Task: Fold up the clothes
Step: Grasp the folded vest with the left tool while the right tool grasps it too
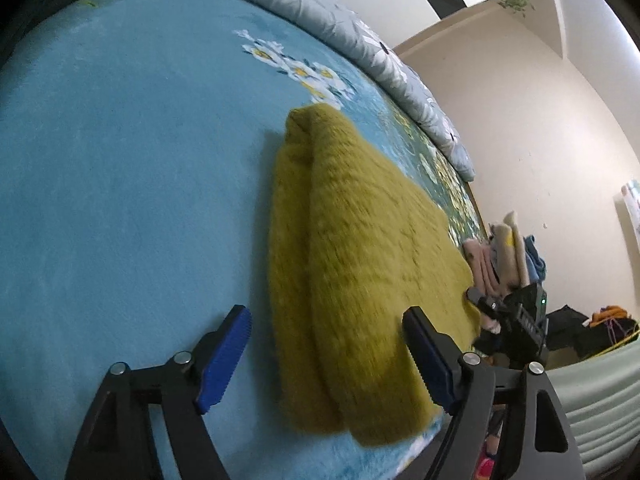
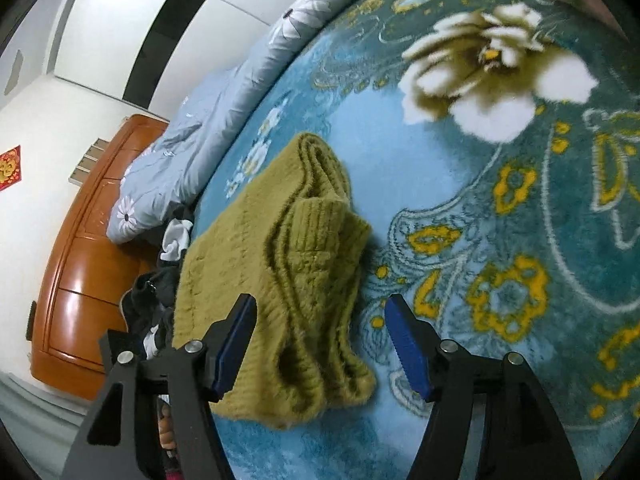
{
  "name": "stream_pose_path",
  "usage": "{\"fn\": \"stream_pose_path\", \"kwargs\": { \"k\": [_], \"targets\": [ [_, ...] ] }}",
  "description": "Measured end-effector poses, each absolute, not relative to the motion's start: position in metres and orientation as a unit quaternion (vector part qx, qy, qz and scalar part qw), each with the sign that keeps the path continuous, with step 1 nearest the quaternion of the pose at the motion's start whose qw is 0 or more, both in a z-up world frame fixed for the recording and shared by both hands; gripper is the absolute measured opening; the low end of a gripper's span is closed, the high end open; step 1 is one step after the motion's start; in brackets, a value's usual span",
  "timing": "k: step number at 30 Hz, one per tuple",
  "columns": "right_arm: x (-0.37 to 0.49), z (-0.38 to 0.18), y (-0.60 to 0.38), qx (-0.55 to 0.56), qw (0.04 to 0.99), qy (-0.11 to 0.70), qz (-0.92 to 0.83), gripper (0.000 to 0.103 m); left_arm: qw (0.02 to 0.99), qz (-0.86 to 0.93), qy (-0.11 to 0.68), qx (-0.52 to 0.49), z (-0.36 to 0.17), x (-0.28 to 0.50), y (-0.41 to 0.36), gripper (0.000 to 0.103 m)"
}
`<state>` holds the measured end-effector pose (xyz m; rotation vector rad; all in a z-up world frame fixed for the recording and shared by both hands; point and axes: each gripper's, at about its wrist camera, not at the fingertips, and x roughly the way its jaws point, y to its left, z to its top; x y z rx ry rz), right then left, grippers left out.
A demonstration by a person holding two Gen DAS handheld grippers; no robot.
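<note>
An olive-yellow fuzzy sweater (image 1: 360,264) lies folded into a long stack on the blue flowered blanket (image 1: 120,160). My left gripper (image 1: 326,316) hangs open just above the sweater's near end, its blue pads spread on either side of the folded edge. In the right wrist view the same sweater (image 2: 280,280) shows its ribbed collar and bunched folds. My right gripper (image 2: 320,312) is open over that bunched end, with nothing between its fingers. The right gripper (image 1: 516,316) also shows in the left wrist view, beyond the sweater's far edge.
A grey-blue floral duvet (image 1: 360,36) lies rolled along the far side of the bed. A pile of folded clothes (image 1: 504,256) sits at the bed's end. Dark garments (image 2: 156,292) hang off the bed edge near a wooden headboard (image 2: 80,272).
</note>
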<state>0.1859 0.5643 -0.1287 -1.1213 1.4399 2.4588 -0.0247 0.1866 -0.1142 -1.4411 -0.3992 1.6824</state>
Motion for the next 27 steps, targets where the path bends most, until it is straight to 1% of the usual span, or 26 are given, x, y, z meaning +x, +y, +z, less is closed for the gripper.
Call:
{"fn": "stream_pose_path", "kwargs": {
  "k": [6,8,12,13,15,16,17,20,22,23,24,27],
  "targets": [
    [0.164,-0.13,0.566,-0.369,0.024,0.474,0.799,0.068,0.437,0.671,-0.15,-0.58,-0.119,-0.04,0.205,0.081],
    [0.156,-0.131,0.564,-0.374,0.023,0.473,0.798,0.07,0.441,0.67,-0.146,-0.579,-0.12,-0.042,0.209,0.081],
    [0.147,-0.13,0.562,-0.381,0.029,0.46,0.802,0.07,0.447,0.67,-0.14,-0.576,-0.121,-0.044,0.213,0.081],
    [0.146,-0.129,0.561,-0.384,0.031,0.455,0.803,0.07,0.448,0.67,-0.141,-0.576,-0.121,-0.044,0.213,0.08],
    [0.143,-0.127,0.559,-0.39,0.035,0.444,0.806,0.066,0.449,0.671,-0.139,-0.573,-0.12,-0.044,0.214,0.08],
    [0.142,-0.126,0.558,-0.393,0.037,0.439,0.807,0.061,0.45,0.672,-0.138,-0.572,-0.12,-0.043,0.214,0.077],
    [0.141,-0.125,0.557,-0.396,0.039,0.434,0.809,0.058,0.45,0.673,-0.137,-0.571,-0.119,-0.042,0.215,0.075],
    [0.142,-0.121,0.555,-0.397,0.042,0.43,0.81,0.049,0.448,0.68,-0.13,-0.565,-0.117,-0.037,0.214,0.061],
    [0.143,-0.117,0.553,-0.396,0.043,0.425,0.813,0.041,0.449,0.687,-0.127,-0.556,-0.113,-0.034,0.212,0.048],
    [0.143,-0.114,0.552,-0.395,0.042,0.422,0.815,0.04,0.451,0.689,-0.127,-0.552,-0.11,-0.032,0.211,0.045],
    [0.145,-0.109,0.55,-0.392,0.039,0.419,0.818,0.037,0.453,0.693,-0.127,-0.546,-0.107,-0.03,0.21,0.04],
    [0.149,-0.094,0.543,-0.382,0.021,0.411,0.828,0.034,0.459,0.702,-0.121,-0.531,-0.096,-0.023,0.205,0.035]
  ]
}}
